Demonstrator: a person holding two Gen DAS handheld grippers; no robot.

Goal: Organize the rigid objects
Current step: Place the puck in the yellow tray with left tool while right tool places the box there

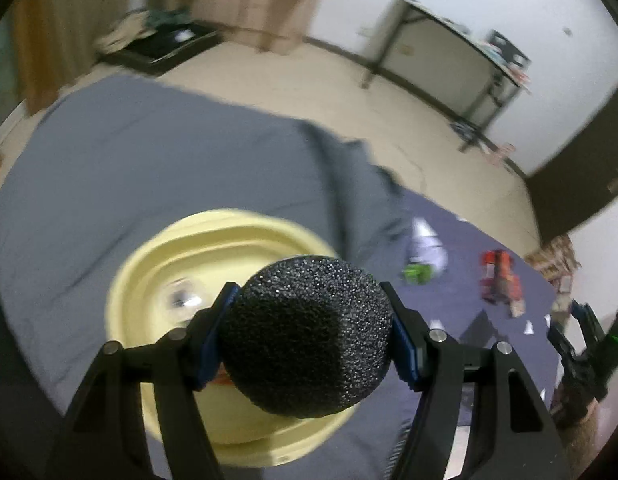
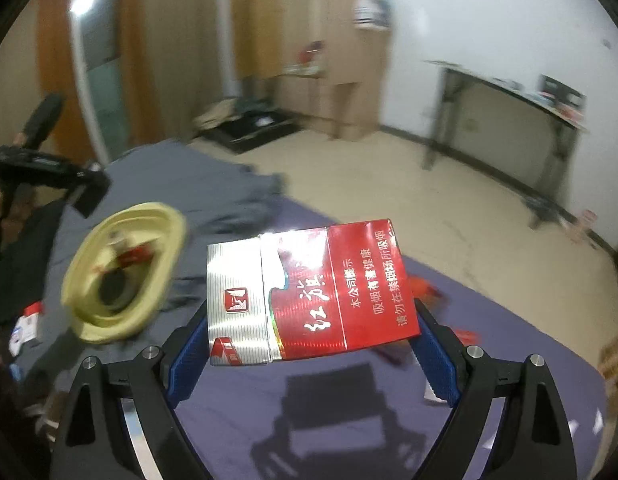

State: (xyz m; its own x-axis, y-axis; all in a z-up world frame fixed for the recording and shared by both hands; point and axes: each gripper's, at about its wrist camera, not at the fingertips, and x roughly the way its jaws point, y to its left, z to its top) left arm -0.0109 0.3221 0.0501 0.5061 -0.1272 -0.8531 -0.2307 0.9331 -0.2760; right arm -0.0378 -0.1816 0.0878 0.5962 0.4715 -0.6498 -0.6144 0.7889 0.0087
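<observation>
The foam ball point(image 1: 305, 336) is above the basin point(image 1: 149, 280) on the bed point(image 1: 109, 168). The cigarette pack point(image 2: 309, 292) is right of the basin.

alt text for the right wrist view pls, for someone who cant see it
The right gripper holds a red and silver cigarette pack between its blue pads, above a grey-blue cloth. To the left a pale yellow bowl lies on the cloth, with the left gripper above it.
</observation>
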